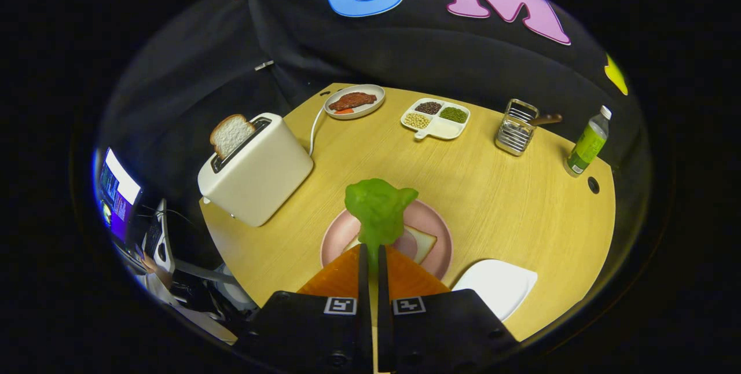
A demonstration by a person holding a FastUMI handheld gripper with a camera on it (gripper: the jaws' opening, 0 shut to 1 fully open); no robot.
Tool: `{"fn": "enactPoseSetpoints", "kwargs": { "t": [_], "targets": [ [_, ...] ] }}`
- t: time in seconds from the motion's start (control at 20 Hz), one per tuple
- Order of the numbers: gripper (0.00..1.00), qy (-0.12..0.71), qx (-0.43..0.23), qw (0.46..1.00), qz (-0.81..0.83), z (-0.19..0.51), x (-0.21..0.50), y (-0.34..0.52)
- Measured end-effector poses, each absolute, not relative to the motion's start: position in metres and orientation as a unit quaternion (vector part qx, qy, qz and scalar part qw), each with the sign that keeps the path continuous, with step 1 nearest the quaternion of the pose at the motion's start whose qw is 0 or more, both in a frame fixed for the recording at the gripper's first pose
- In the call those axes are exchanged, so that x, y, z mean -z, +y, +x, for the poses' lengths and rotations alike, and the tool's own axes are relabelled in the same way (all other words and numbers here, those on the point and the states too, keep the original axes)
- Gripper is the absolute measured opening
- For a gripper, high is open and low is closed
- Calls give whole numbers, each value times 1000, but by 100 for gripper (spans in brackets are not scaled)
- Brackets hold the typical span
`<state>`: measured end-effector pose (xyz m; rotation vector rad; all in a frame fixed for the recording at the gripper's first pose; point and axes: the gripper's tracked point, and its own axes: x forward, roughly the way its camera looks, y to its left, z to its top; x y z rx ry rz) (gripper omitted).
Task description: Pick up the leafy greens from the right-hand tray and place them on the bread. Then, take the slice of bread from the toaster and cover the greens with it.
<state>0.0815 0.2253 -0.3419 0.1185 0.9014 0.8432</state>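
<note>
The gripper (373, 258) has its 2 fingers pinched nearly together on the stem end of the leafy greens (379, 209), which stand up from the tips and hang over the pink plate (333, 238), just above the bread (422, 244) lying there, probably so they can be dropped flat onto it. At about 10 o'clock from the fingers the toaster (257, 171) holds 1 slice of bread (230, 134) upright in its slot, ready for the covering step, while the white tray (498, 287) at 4 o'clock sits just beside the plate, the greens already off it.
</note>
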Motion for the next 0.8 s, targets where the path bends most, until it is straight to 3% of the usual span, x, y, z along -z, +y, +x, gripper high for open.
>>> {"fn": "enactPoseSetpoints", "kwargs": {
  "t": [0.2, 0.3, 0.4, 0.45, 0.8],
  "targets": [
    [8, 429, -390, 814, 43, 87, 349, 232],
    [19, 438, -379, 814, 35, 89, 358, 230],
    [75, 438, -376, 816, 24, 92, 362, 228],
    [84, 436, -372, 819, 17, 94, 363, 226],
    [89, 419, -365, 831, 24, 91, 344, 222]
  ]
}}
